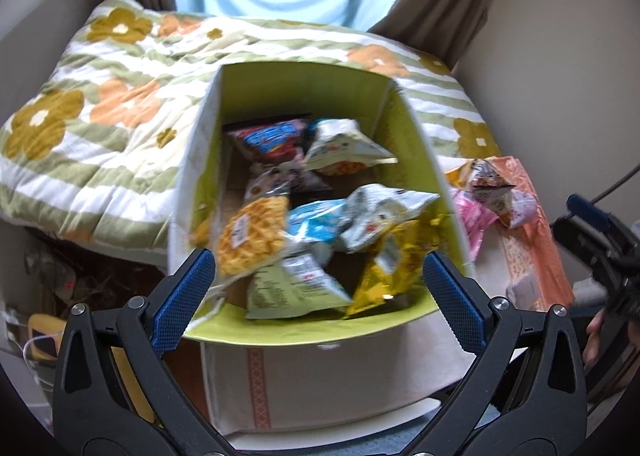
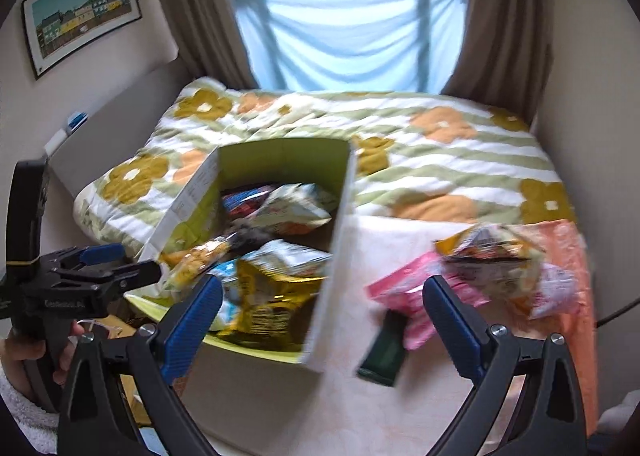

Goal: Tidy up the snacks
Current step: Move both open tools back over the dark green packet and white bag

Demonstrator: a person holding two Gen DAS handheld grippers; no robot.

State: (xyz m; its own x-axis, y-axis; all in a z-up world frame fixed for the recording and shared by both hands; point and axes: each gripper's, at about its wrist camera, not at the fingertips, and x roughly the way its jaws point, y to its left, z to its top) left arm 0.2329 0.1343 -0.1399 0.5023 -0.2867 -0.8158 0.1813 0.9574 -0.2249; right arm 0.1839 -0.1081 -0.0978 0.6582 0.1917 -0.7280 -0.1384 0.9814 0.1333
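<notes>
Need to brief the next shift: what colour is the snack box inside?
Lime green inside the box; clearest in the left wrist view.

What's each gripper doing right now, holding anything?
Left gripper: open, nothing held, fingers spread over the green box of snacks.
Right gripper: open, nothing held, above the table's loose packets.

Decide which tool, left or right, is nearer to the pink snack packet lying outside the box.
Right. The right tool hangs open just in front of the pink snack packet; the left tool is open over the box, further from it.
</notes>
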